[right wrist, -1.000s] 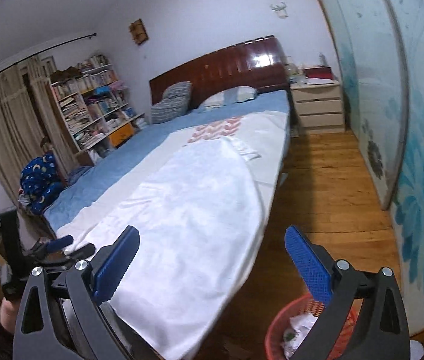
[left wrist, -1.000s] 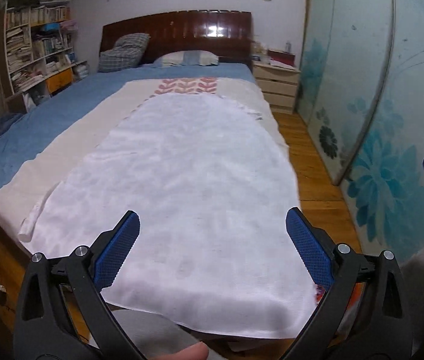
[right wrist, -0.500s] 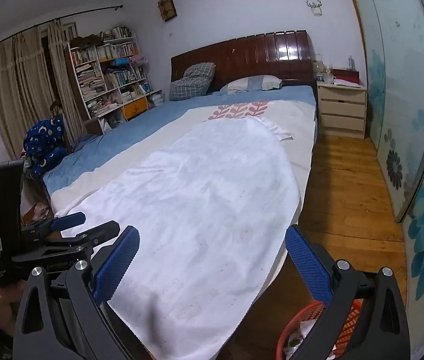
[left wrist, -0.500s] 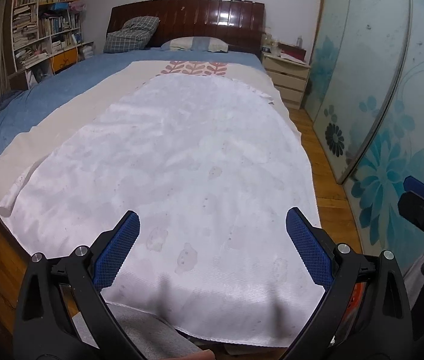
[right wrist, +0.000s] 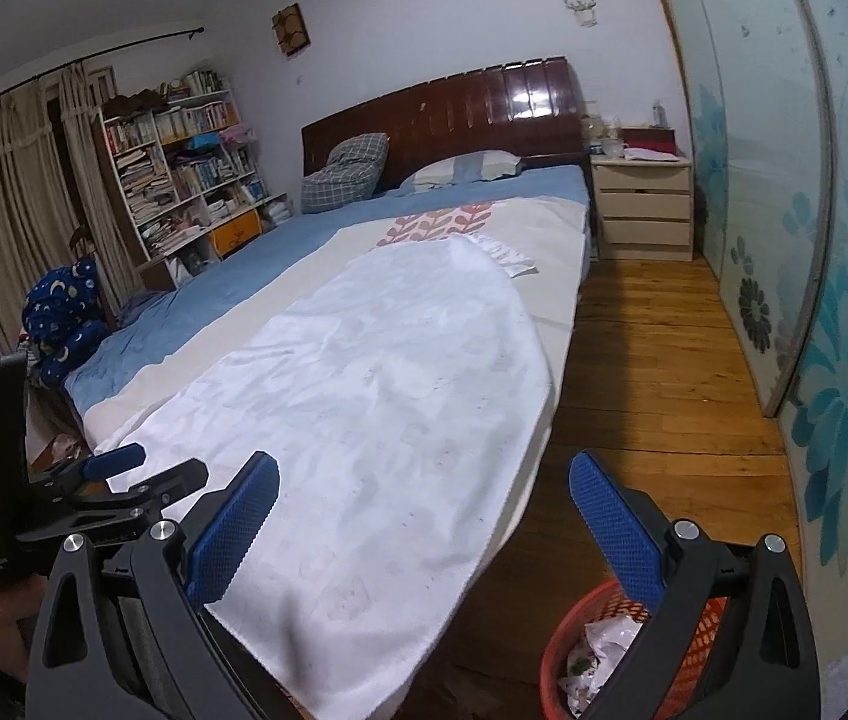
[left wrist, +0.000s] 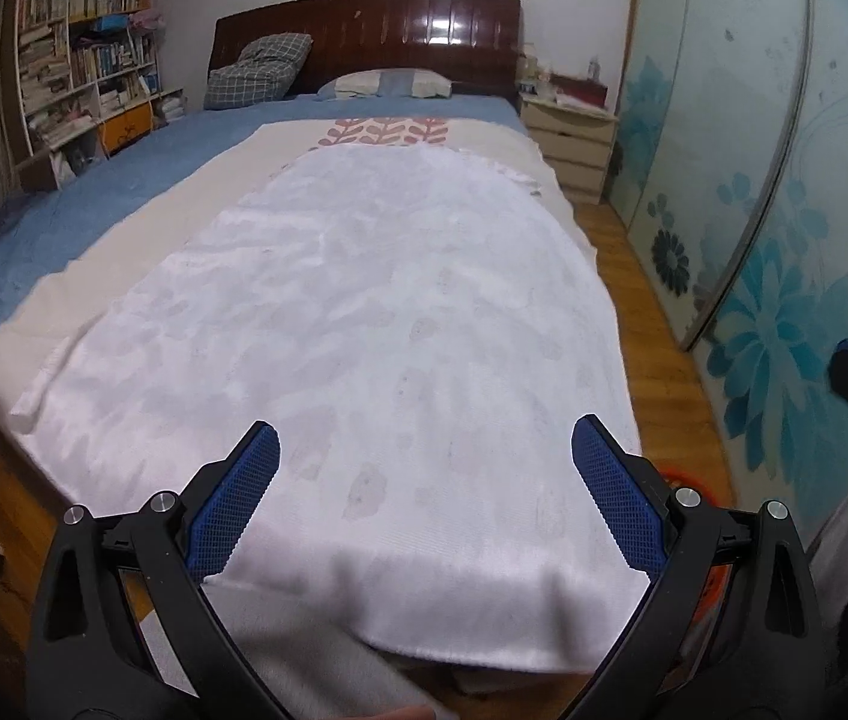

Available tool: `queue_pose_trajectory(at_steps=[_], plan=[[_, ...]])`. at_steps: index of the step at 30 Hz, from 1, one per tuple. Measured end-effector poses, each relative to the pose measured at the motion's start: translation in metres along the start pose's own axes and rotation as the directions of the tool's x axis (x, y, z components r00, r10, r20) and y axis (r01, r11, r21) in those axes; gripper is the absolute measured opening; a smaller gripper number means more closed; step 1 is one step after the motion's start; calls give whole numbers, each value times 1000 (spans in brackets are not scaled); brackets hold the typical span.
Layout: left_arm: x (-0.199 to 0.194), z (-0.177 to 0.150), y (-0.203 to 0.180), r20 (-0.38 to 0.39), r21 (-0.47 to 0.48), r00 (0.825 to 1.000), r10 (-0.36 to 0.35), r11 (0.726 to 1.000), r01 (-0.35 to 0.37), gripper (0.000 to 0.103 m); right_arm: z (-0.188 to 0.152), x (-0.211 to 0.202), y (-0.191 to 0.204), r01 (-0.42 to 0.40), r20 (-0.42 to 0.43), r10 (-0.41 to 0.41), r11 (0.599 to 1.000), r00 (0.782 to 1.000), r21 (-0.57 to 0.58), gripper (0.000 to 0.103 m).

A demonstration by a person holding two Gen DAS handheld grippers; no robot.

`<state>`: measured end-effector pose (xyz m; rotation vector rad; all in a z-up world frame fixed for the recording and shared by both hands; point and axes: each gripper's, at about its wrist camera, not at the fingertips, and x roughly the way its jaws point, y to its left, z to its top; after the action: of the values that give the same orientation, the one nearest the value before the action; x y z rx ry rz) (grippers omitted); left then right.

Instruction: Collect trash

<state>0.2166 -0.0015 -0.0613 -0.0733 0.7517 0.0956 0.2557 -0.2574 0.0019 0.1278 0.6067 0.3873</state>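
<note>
An orange mesh trash basket with crumpled wrappers inside stands on the wooden floor at the foot of the bed, partly behind my right gripper's right finger. My right gripper is open and empty, above the bed's corner. My left gripper is open and empty too, hovering over the white towel near its front edge. In the right wrist view the left gripper shows at the far left, held by a hand. A sliver of the orange basket peeks out beside the left gripper's right finger.
The bed fills the middle, with a blue sheet, cream blanket and two pillows. A bedside cabinet stands at the back right. Sliding wardrobe doors with blue flowers line the right. A bookshelf is at the left. Wooden floor runs beside the bed.
Both cameras have tilted and shifted slightly, the left one pulling back and up over the towel. Both grippers stay open and empty; the basket shows more in the right wrist view.
</note>
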Motion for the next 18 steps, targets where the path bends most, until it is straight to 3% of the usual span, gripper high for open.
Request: queue_pose_trajectory(at_steps=[7,12,18], plan=[[-46,-19,-3,26,0,1000,-16,1000,16,97,-11,-57,2,23,47,-22,999,999,-23,96],[-55,-31,-2,19,-6,1000,-6,1000,6,97,-26,-77,1,9,50,-9,1000,999,-3,96],[-69,-37,-5,37,-18,999,-3,1000,4,97,-35,-95,17,-27,57,30,998,998,-59,96]])
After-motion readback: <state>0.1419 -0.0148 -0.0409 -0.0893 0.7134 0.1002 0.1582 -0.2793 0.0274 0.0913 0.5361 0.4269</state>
